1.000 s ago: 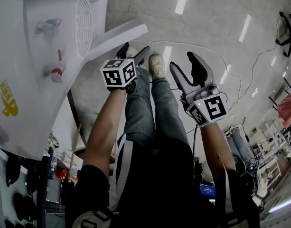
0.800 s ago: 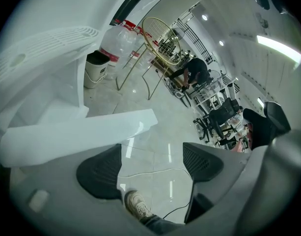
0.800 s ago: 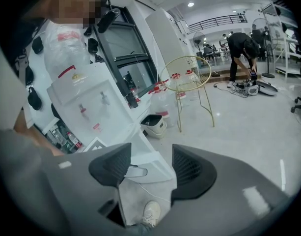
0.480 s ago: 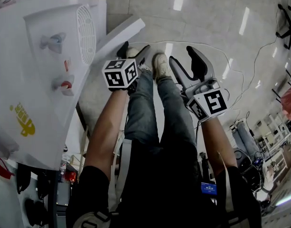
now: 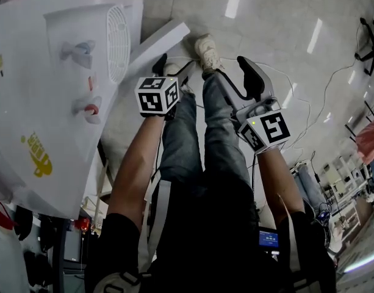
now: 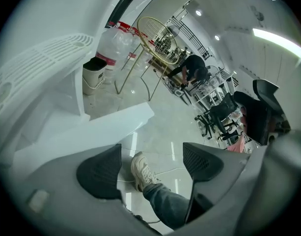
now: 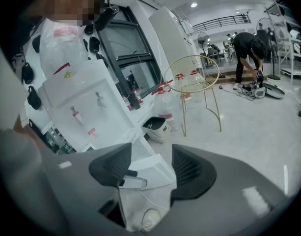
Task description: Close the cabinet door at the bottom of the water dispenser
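While door (image 5: 157, 45) stands open: at dispenser (image 5: 52, 102) base, over floor.
Left tongs (image 6: 151, 156): released, empty.
Right tongs (image 7: 150, 156): released, empty.

head: steeply down | gripper views: low, forward | all share: cabinet door (image 5: 157, 43)

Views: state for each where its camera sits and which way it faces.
Head view: on the head, facing steeply down; dispenser, open door, left hand-held gripper, right hand-held gripper, forearms, legs.
Left gripper view: on the left hand-held gripper, facing the floor; open jaws, shoe.
Right gripper view: on the right hand-held gripper, facing the dispenser; open jaws frame the door.
Shared: both gripper views show the door.
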The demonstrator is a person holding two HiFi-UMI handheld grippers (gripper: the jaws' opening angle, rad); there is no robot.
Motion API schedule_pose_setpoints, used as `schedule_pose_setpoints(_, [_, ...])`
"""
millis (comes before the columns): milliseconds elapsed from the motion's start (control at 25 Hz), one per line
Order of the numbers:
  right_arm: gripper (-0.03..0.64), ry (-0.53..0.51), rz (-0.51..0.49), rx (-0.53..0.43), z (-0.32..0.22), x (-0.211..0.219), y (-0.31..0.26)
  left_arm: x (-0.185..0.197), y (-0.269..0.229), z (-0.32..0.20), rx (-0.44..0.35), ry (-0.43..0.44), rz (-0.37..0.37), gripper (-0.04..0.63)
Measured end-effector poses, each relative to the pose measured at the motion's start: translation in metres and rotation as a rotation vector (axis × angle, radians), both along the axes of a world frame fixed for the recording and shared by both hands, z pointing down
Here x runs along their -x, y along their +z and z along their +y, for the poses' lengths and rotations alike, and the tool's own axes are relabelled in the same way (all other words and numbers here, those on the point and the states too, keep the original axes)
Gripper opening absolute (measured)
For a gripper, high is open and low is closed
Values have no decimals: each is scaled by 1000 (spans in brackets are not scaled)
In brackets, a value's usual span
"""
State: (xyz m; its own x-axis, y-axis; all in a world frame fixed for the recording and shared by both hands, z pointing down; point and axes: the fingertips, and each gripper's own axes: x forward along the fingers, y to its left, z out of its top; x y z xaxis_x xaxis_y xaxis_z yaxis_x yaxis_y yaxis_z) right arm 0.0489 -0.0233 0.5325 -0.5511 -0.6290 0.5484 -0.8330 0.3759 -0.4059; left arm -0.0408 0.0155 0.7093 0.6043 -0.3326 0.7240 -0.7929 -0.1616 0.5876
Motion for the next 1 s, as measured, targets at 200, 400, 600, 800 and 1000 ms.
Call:
schedule_pose_setpoints(200, [252, -63, 50, 23, -15, -12, 11, 2, 1, -10, -5, -51, -18, 403])
schedule_pose_setpoints(400, [249, -134, 49, 20, -32, -11, 17, 4, 2, -20, -13, -105, -40, 403])
schedule_pose_setpoints(600, [247, -164, 23, 51, -49, -9, 20, 2, 4, -37, -17, -155, -53, 403])
schedule_pose_setpoints(800, [242, -206, 22, 70, -56, -9, 29, 1, 6, -48, -19, -203, -63, 403])
schedule_pose_setpoints(1000, [241, -249, 34, 52, -64, -10, 37, 2, 8, -53, -20, -232, -75, 403])
